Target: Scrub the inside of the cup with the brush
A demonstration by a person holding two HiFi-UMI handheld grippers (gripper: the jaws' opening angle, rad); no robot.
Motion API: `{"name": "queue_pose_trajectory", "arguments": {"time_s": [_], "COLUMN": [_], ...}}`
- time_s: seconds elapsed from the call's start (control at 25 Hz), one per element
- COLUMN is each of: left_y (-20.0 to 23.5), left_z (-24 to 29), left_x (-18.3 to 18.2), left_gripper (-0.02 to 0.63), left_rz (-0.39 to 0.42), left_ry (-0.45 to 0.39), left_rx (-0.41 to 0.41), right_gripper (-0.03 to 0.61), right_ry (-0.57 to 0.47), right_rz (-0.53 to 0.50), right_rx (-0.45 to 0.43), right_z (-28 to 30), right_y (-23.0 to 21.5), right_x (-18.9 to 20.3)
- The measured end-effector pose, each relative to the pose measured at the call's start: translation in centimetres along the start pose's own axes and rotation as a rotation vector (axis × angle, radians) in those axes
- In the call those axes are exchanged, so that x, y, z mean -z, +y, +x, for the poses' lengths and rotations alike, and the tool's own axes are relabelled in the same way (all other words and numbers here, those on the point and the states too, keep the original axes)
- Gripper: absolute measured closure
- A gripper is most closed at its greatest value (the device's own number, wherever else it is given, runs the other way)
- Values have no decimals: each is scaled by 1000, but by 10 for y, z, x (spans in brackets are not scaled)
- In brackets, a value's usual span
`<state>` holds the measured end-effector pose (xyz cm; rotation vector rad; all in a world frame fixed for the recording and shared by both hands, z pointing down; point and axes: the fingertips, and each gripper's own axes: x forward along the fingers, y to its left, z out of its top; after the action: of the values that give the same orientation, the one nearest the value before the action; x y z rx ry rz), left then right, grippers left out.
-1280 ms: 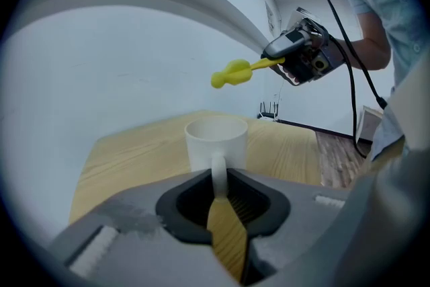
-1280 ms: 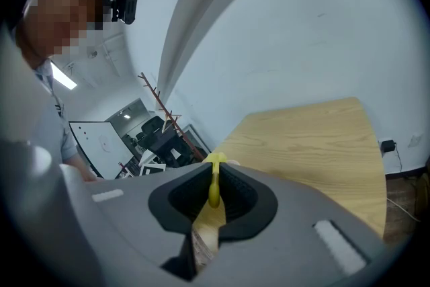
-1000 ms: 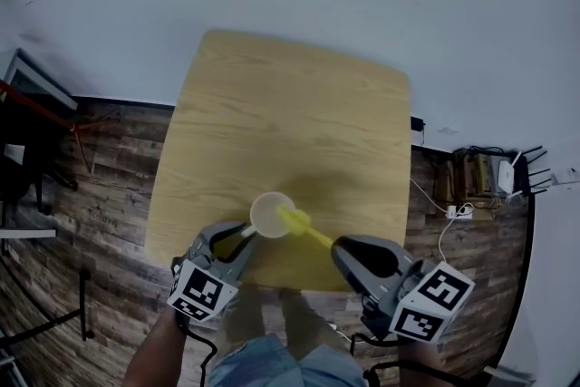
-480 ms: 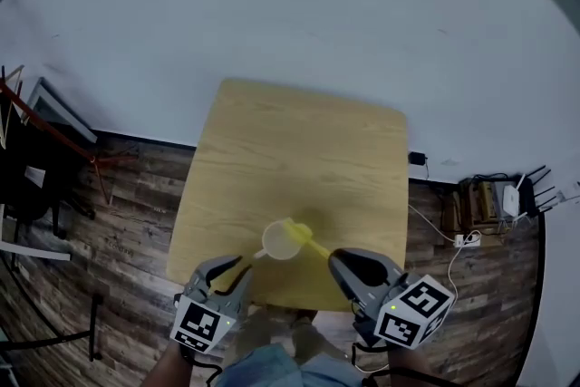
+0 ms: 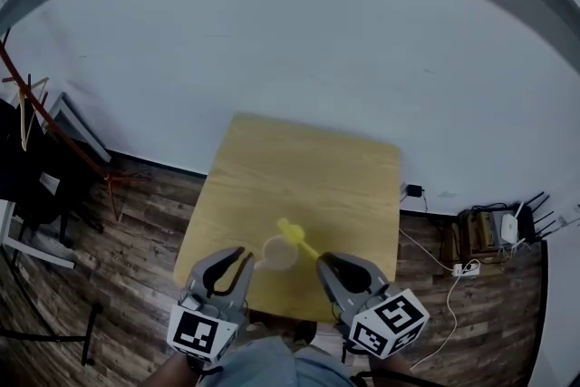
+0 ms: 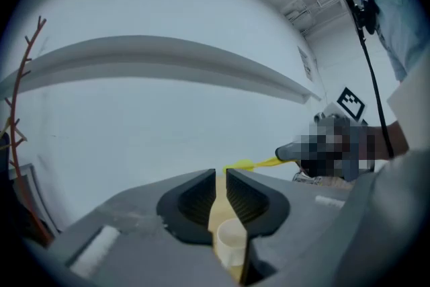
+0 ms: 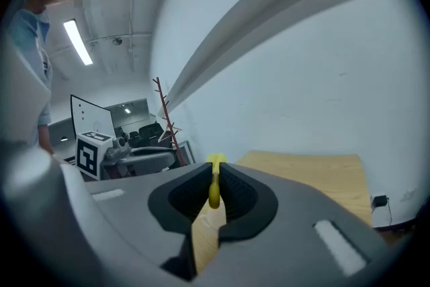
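Observation:
A pale cup (image 5: 278, 255) stands on the wooden table (image 5: 308, 177) near its front edge. My left gripper (image 5: 243, 256) sits just left of it, its jaws narrowly apart and closing; through the gap in the left gripper view (image 6: 221, 175) I see the cup (image 6: 229, 240) ahead, with no pad pressing on it. My right gripper (image 5: 321, 258) is shut on the handle of the yellow brush (image 5: 294, 235), whose head hangs over the cup's far rim. The handle (image 7: 213, 188) shows pinched between the pads in the right gripper view. The brush (image 6: 247, 162) also shows in the left gripper view.
A red coat rack (image 5: 54, 122) and dark chairs stand on the wooden floor at the left. Cables, a power strip and a router (image 5: 494, 231) lie at the right by the white wall. The person's legs are at the table's front edge.
The left gripper has let go of the cup's handle and drawn back. The brush has risen from the cup's mouth to its far rim. The head camera has tilted up.

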<state>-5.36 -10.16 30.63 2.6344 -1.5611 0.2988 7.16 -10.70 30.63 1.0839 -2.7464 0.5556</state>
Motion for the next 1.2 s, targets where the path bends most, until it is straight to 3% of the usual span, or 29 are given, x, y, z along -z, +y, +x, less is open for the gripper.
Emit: {"name": "queue_pose_trajectory", "arguments": {"time_s": [0.12,0.36,0.64,1.2], "left_y": [-1,-5,4,5], "left_z": [-1,1,6,8], "left_x": [-22,-51,-55,-60], "left_gripper": [592,594,594,594], "left_rz": [1,-31,-68,-54], "left_ry": [-53,-102,-106,-115], "left_rx": [-46,-91,-153,-159], "right_gripper": [538,538,540,540], "right_ry": [-34,-61,-79,-84], "right_rz": [-31,-63,-131,-161], "right_rx": [5,10,22,45], "right_z": [-3,-3,2,3], "right_y": [3,1,1,-1], "right_x": [-10,-22,-36,-39]}}
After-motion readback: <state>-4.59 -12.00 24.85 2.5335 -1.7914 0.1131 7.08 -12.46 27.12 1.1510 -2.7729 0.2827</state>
